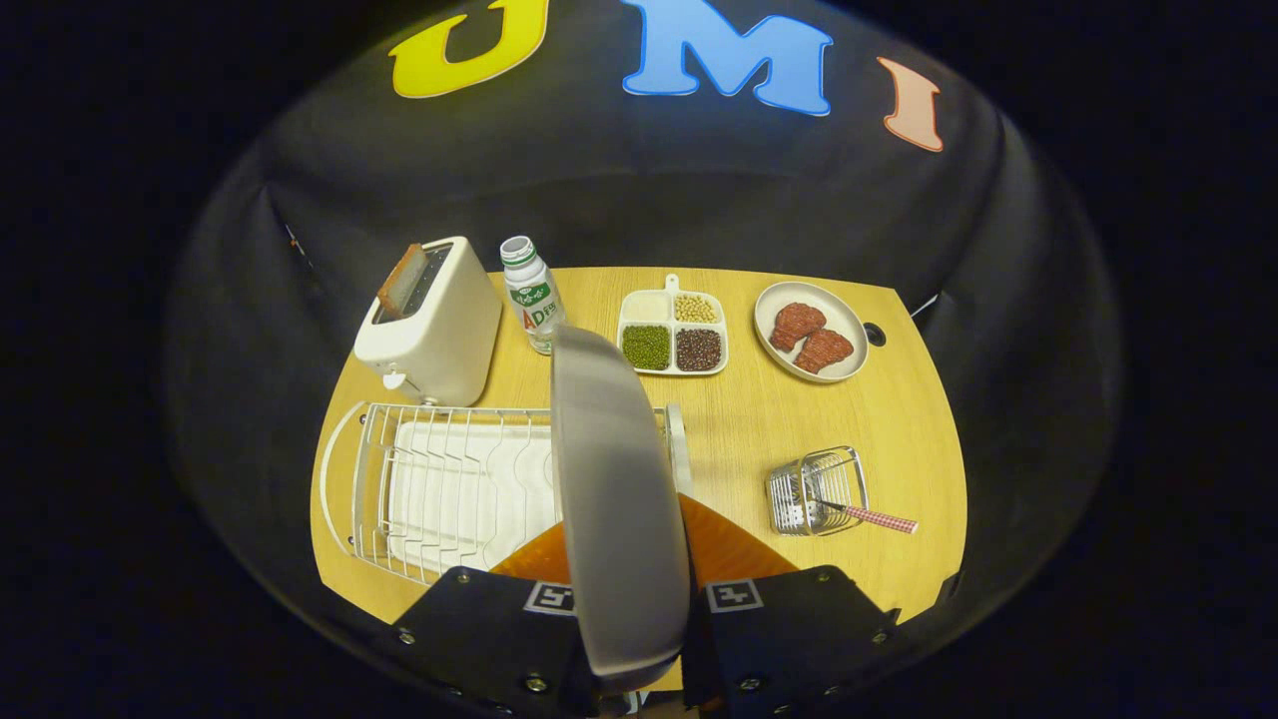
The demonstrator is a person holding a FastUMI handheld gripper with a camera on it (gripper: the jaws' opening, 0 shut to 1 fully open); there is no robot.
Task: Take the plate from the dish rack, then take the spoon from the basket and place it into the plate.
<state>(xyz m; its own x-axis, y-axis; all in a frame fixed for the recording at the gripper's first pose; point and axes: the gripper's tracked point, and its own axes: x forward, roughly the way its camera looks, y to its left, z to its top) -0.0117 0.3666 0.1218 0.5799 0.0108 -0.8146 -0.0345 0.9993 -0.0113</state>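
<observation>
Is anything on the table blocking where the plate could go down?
The gripper holds the plate on edge above the dish rack. Bare table lies between the rack and the basket; nothing visible blocks it.

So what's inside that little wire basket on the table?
A spoon with a red checked handle sticks out of the small wire basket; its bowl end sits inside, blurred by the wires. The gripper is shut on the grey plate.

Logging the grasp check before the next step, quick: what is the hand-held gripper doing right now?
Hand-held gripper: closed on the grey plate, held on edge between both fingers, lifted above the dish rack.
</observation>
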